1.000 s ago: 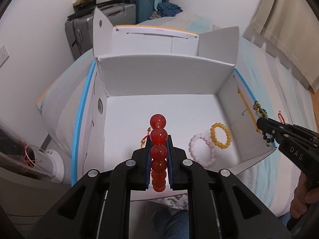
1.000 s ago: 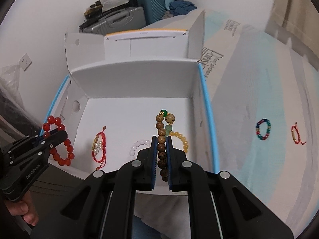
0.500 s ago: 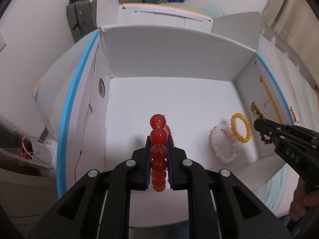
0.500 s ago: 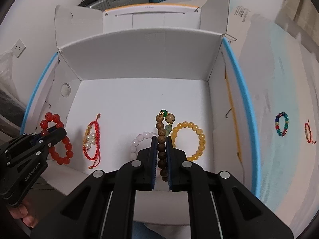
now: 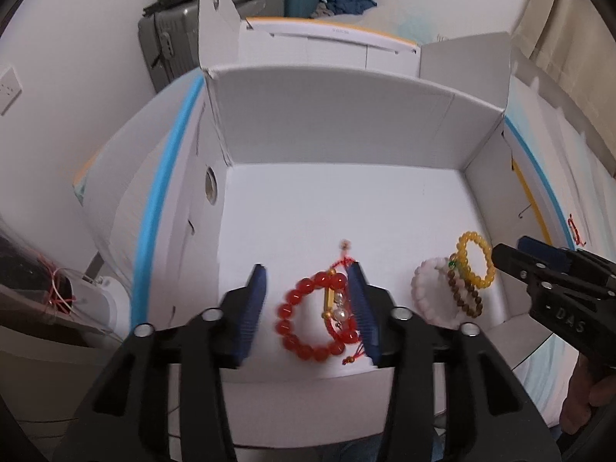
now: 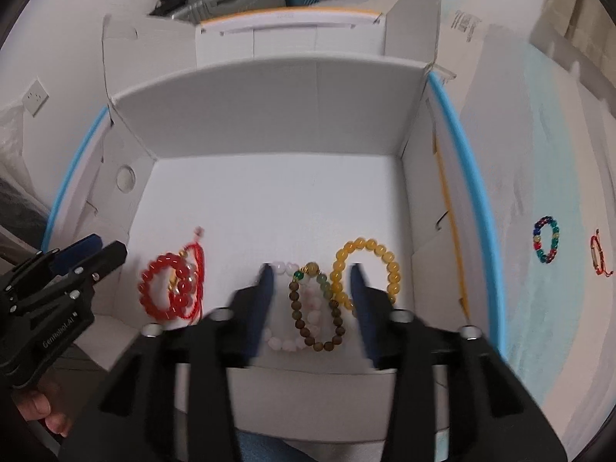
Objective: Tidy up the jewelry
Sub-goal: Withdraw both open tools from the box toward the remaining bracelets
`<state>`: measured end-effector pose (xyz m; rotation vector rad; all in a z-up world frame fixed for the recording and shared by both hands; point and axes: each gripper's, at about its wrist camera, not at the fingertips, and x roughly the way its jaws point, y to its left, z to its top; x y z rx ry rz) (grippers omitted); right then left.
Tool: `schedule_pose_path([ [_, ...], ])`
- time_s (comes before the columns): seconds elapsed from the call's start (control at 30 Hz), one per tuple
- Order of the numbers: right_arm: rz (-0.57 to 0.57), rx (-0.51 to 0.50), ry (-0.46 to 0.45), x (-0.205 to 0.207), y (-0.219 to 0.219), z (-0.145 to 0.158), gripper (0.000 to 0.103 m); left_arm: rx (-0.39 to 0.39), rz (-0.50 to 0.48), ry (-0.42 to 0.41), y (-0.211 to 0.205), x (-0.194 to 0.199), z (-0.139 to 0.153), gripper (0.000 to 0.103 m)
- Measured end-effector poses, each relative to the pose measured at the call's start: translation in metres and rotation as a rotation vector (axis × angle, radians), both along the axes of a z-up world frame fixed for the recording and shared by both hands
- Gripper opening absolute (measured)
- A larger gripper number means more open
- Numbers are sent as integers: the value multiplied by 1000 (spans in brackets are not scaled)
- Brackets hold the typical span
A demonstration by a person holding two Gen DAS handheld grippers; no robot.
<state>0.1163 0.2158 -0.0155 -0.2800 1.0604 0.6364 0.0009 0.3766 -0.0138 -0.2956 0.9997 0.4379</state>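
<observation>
both grippers' fingers spread, holding nothing. red bead bracelet [image 5: 308, 317] between left fingers [image 5: 252, 308], overlapping red cord bracelet [image 5: 338, 300]; wooden bead bracelet [image 6: 315, 319] between right fingers [image 6: 265, 288], atop pink bracelet [image 6: 285, 331]. risk: overlapping strands snag, tangle if regrasped.

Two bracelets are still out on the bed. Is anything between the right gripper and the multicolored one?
Yes: the box's right wall stands between the right gripper, open over the box floor, and the multicolored bracelet. Beyond the wall, the bedsheet around it looks bare.
</observation>
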Motion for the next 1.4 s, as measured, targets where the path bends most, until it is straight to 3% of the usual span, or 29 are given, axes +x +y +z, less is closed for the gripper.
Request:
schedule_pose_path([
  [0.2,-14,53,-56,0,-17,25,79,35,-7,-40,-15,0,18,77],
  [0.5,-73,80,-124,12,-56,52,92,81,-47,-93,-50,11,43,95],
  [0.93,-193,110,-166,41,-148,75,95,95,-165,-121,-127,49,59,97],
  [1.4,-325,78,-175,106,-233,63,95,71,-339,-129,-222,133,50,97],
])
